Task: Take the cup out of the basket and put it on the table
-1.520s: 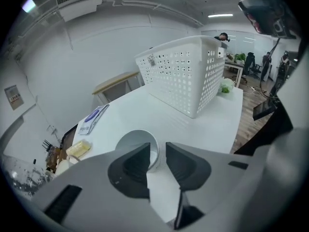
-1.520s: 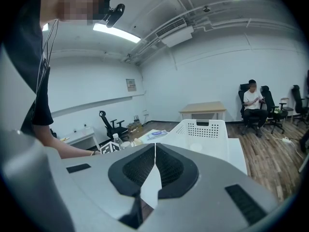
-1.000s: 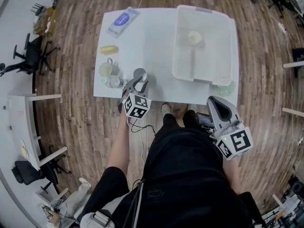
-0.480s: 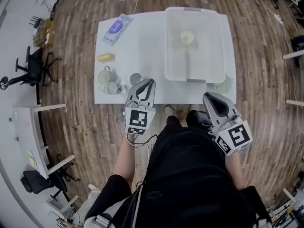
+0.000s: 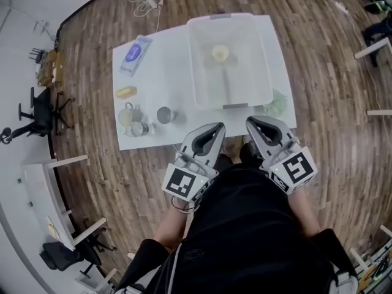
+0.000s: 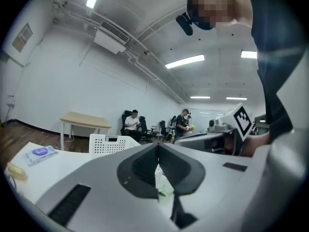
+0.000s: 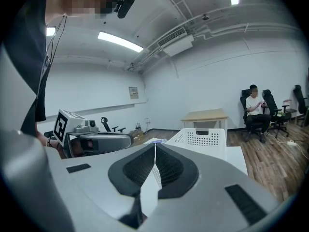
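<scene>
One white table carries the basket; nearer, the left gripper, jaws just closed, and right gripper sit pinched together, empty. Inside the basket stands the small cup, likely light and stiff: pinch its rim.

Desk, white, ahead of both jaws. Basket straight ahead. Cup, jar, mug, yellow block and blue packet ahead-left. Green wad ahead-right.
</scene>
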